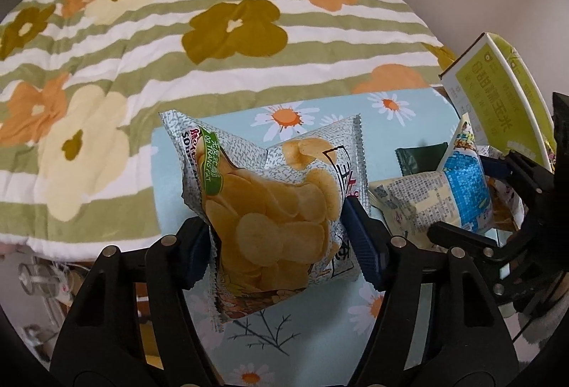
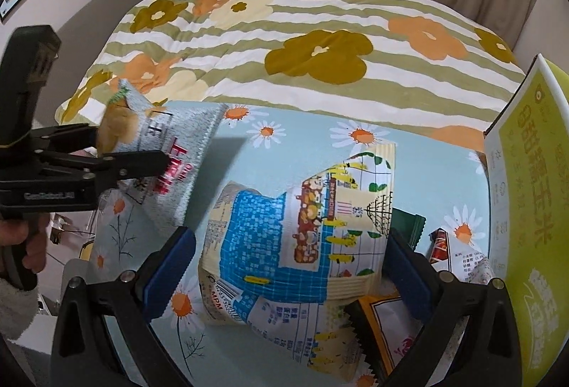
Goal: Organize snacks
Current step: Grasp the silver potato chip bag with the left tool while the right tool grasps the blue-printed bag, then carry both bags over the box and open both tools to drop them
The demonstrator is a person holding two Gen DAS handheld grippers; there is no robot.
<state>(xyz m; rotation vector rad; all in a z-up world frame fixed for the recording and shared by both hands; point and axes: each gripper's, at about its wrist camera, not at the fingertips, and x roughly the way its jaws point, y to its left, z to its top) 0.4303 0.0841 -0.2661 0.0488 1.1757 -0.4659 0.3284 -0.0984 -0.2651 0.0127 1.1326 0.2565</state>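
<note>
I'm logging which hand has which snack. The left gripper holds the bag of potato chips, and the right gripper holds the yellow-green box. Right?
Not quite. The left gripper does hold the chip bag, but the right gripper holds a cream and blue snack bag, as the right wrist view shows. The yellow-green box stands untouched beside it.

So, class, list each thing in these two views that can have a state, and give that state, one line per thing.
Left hand-held gripper: shut on the chip bag.
Chip bag: sealed, gripped at both sides, lifted above the daisy cloth.
Right hand-held gripper: shut on the blue-and-cream snack bag.
Blue-and-cream snack bag: sealed, held between the pads.
Green box: standing upright, at the table's right edge.
Dark green packet: lying flat.
</note>
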